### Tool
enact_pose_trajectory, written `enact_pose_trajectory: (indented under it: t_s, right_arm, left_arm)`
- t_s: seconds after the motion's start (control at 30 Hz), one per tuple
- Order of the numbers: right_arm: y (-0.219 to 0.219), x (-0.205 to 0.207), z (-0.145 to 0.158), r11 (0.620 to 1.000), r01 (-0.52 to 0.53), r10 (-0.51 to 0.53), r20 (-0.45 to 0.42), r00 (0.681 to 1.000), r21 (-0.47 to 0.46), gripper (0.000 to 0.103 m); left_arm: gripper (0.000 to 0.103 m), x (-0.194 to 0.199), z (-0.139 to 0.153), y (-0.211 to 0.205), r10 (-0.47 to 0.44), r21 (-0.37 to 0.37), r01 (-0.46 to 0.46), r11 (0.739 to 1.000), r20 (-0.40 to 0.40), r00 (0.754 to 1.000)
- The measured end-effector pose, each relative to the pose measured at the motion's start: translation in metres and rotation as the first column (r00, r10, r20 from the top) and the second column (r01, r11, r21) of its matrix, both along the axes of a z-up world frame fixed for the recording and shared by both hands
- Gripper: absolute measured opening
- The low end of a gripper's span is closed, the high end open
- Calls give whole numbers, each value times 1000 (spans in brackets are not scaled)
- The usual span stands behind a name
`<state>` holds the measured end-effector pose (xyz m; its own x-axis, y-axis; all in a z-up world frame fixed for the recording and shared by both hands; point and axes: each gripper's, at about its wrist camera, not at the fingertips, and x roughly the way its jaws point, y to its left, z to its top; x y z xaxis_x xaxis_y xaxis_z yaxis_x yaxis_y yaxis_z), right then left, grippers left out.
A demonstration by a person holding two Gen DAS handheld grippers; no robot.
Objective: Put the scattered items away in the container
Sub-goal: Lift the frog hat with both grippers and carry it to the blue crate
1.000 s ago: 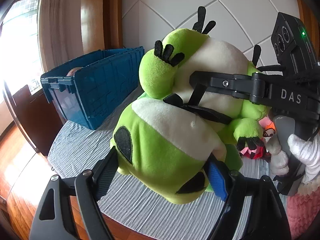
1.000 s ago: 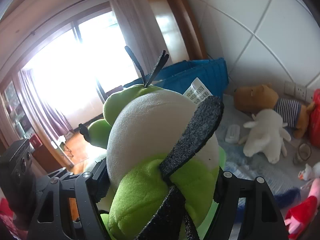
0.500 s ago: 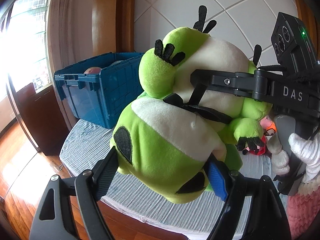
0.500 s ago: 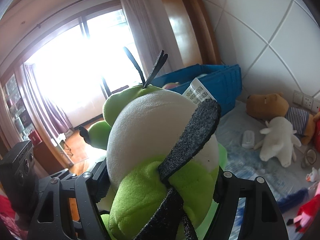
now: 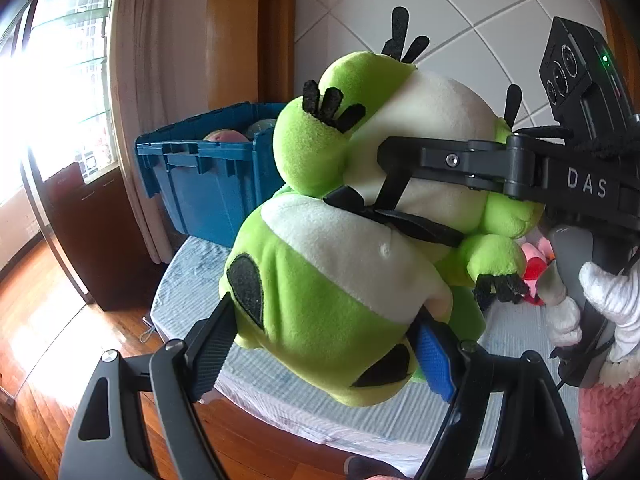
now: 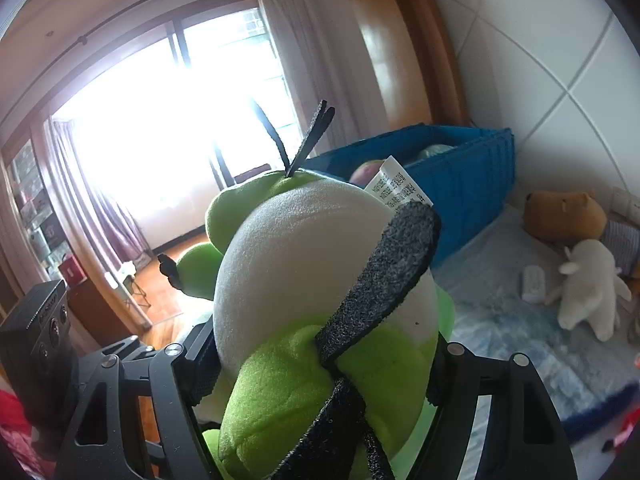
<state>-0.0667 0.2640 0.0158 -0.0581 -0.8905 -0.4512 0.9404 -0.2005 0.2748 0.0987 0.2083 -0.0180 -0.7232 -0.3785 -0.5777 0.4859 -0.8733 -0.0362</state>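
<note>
A big green-and-white plush toy [image 5: 320, 288] with black felt patches hangs above the bed, held by both grippers. My left gripper [image 5: 322, 350] is shut on its lower body, one pad on each side. My right gripper [image 6: 320, 364] is shut on its upper part [image 6: 304, 248]; in the left wrist view one of its fingers [image 5: 440, 158] crosses the toy's white face. The blue crate [image 5: 208, 172] stands open at the bed's far end against the wall, beyond the toy [image 6: 468, 184], with round soft items inside.
A brown plush [image 6: 564, 216], a white lamb plush [image 6: 588, 284] and a small white item [image 6: 532, 278] lie on the striped sheet. A red-pink toy [image 5: 534, 264] lies behind the held plush. The bed edge [image 5: 304, 420] drops to wooden floor [image 5: 48, 320]. A white-gloved hand [image 5: 608, 288] holds the right gripper.
Both grippers have carried the plush sideways toward the blue crate, which now sits nearer and shows its inside. Neither grip on the toy has changed.
</note>
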Motion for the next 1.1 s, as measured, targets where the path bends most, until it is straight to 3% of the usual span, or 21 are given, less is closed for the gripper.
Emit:
enact_pose_trajectory:
  t_s: [0.63, 0.8, 1.1]
  right_arm:
    - [-186, -43, 13, 990, -127, 127, 2, 992, -56, 76]
    - [-224, -44, 20, 993, -104, 104, -3, 995, -59, 76]
    - [-288, -31, 48, 992, 50, -54, -34, 998, -116, 76]
  left_arm:
    - [81, -32, 20, -181, 104, -46, -104, 993, -2, 995]
    - [81, -35, 24, -233, 64, -56, -64, 996, -9, 998]
    - [81, -43, 54, -330, -100, -122, 97, 988, -19, 995]
